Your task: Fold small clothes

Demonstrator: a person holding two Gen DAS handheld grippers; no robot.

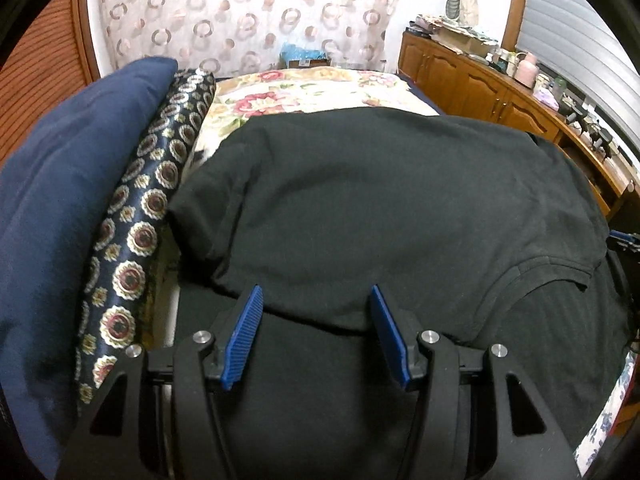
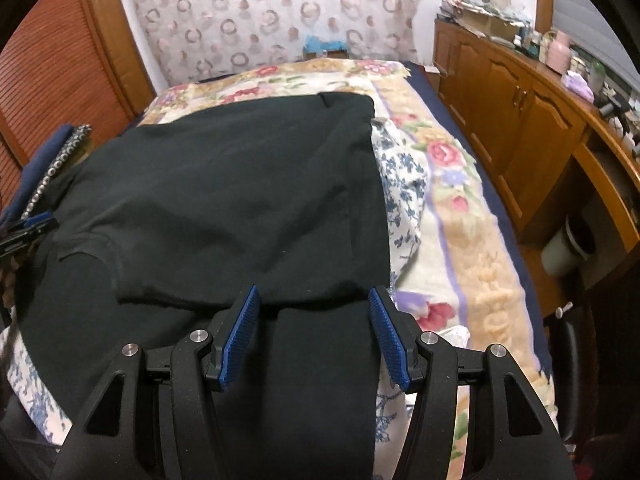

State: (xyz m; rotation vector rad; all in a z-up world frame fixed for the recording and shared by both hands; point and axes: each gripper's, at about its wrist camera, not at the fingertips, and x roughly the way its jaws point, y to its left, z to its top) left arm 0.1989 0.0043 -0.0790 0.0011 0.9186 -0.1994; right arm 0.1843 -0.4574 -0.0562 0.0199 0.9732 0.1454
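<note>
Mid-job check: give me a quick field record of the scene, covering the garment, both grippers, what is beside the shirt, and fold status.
garment: black cotton T-shirt, spread on the floral fleece blanket over the bed
fold state: near part already doubled over, folded edge lying between both grippers' fingers
left gripper: open, over near left edge, holding nothing
right gripper: open, over near right edge, holding nothing
left of shirt: navy blue cushion and patterned medallion cushion
right of shirt: white cloth with blue flower print, partly under the shirt
far right: wooden cabinet
</note>
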